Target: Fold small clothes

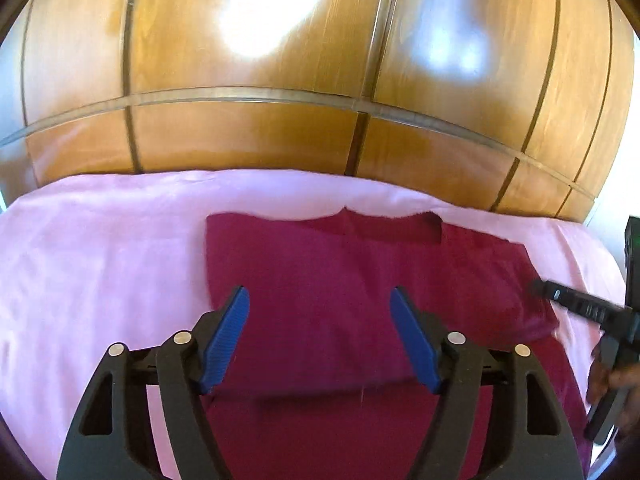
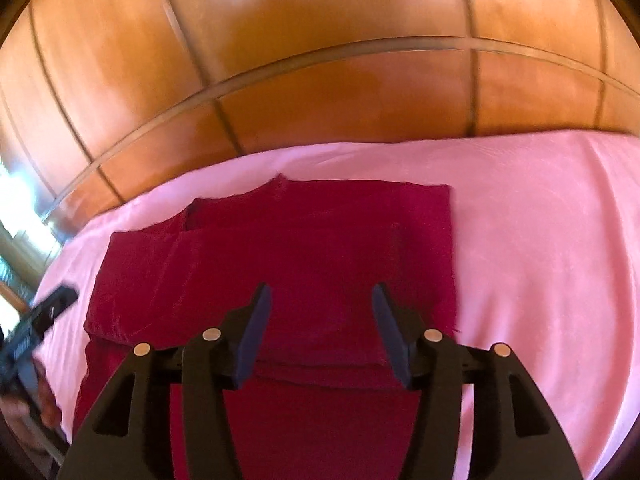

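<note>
A dark red garment [image 1: 340, 280] lies folded flat on a pink sheet [image 1: 100, 260]; it also shows in the right wrist view [image 2: 300, 248]. My left gripper [image 1: 320, 300] is open and empty, hovering above the garment's near half. My right gripper [image 2: 322, 296] is open and empty, also above the garment. The right gripper's body [image 1: 580, 308] shows at the right edge of the left wrist view, near the garment's right side. The left gripper's body [image 2: 40, 320] shows at the left edge of the right wrist view.
A glossy wooden wardrobe [image 1: 280, 80] with panel seams stands right behind the bed; it also fills the top of the right wrist view [image 2: 320, 60]. The pink sheet [image 2: 540, 240] spreads wide on both sides of the garment.
</note>
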The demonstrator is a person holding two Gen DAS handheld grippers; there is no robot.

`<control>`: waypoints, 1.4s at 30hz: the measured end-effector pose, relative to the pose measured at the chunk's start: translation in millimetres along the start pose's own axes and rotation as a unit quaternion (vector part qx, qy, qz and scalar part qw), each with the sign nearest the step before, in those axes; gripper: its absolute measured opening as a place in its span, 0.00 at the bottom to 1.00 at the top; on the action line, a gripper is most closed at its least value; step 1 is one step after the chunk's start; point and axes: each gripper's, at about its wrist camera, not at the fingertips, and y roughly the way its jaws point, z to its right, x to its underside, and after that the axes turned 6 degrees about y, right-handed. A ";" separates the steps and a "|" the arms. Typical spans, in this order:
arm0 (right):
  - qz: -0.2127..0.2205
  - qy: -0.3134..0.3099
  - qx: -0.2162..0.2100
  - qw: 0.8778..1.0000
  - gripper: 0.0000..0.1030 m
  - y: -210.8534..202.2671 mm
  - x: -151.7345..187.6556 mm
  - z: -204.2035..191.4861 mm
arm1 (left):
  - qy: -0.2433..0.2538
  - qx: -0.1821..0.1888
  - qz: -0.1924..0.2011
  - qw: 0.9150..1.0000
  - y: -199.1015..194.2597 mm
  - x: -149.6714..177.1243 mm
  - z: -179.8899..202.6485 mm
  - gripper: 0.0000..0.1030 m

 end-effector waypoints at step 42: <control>-0.026 -0.009 0.041 0.999 0.83 -48.9 86.1 31.5 | 0.002 -0.028 -0.094 0.995 -51.3 109.2 6.9 0.65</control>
